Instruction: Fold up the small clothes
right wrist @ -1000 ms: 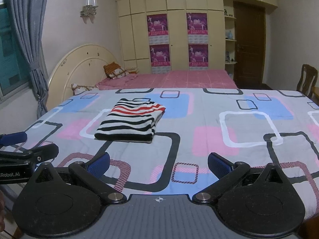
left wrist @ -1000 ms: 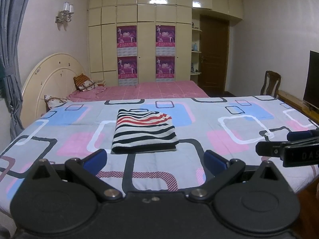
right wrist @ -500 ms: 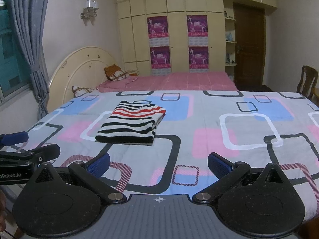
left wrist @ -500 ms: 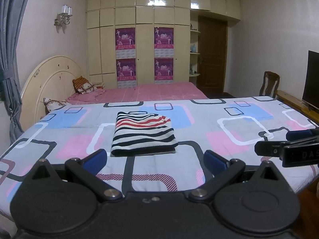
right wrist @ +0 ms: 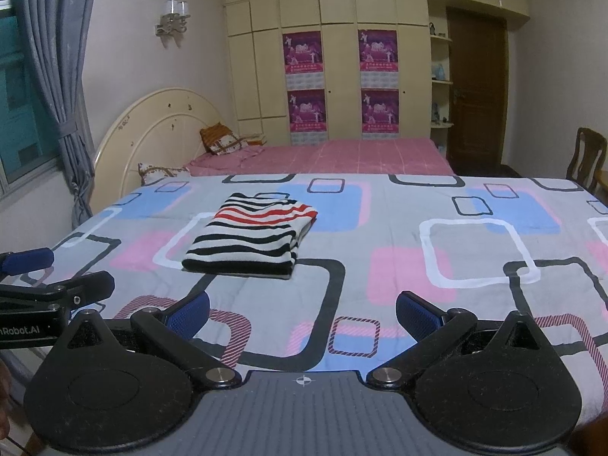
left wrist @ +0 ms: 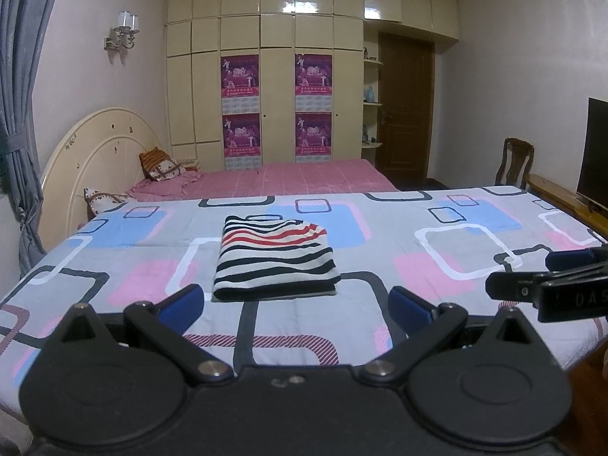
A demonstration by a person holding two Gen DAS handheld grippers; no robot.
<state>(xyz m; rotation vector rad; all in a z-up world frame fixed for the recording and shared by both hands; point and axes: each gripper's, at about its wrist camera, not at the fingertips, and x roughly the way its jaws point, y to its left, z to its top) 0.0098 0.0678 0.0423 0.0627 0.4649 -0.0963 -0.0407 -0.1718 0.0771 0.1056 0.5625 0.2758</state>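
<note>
Both grippers are drifting back and slightly upward from where they were a second ago, so more of the room is showing above the bed. Nearest the lens, the left gripper is hovering with its fingers spread wide and empty; the right gripper is hanging beside it, equally spread, gripping nothing. Farther out, the striped garment is lying on the patterned quilt as a neat folded rectangle, well apart from both tools. Judging by that, folding looks finished; withdrawing cleanly, without brushing the quilt, is keeping the stack square.
</note>
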